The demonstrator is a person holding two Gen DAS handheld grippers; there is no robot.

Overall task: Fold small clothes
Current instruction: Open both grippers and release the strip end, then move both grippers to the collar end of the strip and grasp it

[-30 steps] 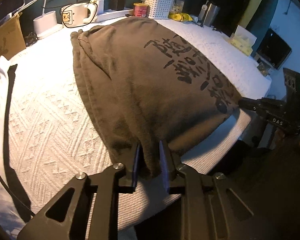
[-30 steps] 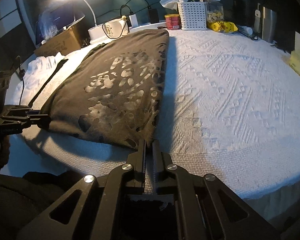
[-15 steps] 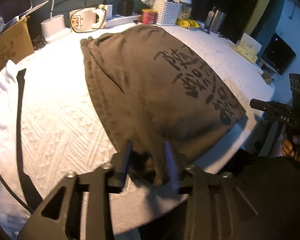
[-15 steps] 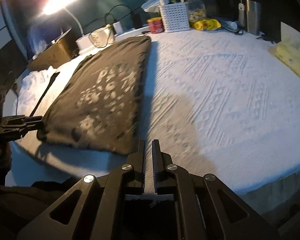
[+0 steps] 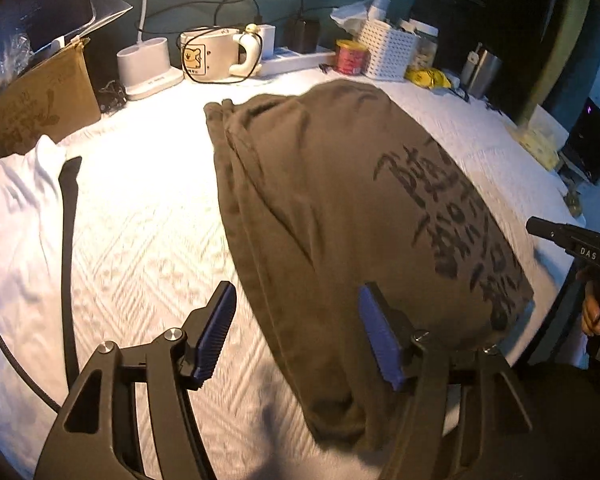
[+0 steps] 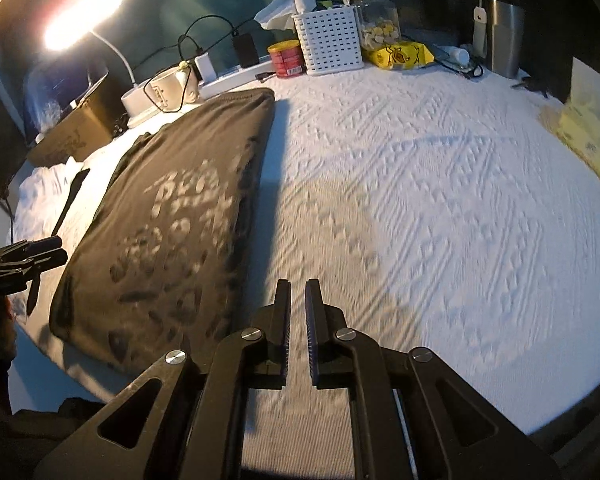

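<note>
- The left hand-held gripper [image 5: 298,336] is a black plastic frame with triangular cut-outs in its arms.
- Silver round screw heads sit at its finger joints.
- Its fingers [image 5: 216,330] carry ribbed blue pads.
- The right hand-held gripper [image 6: 297,320] has the same black frame, cut-outs and silver screws.
- In the left wrist view its side bears white letters, "DAS".

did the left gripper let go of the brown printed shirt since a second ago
Yes. The left gripper has just been opening and backed off; the brown printed shirt lies free on the white textured bedspread.
</note>
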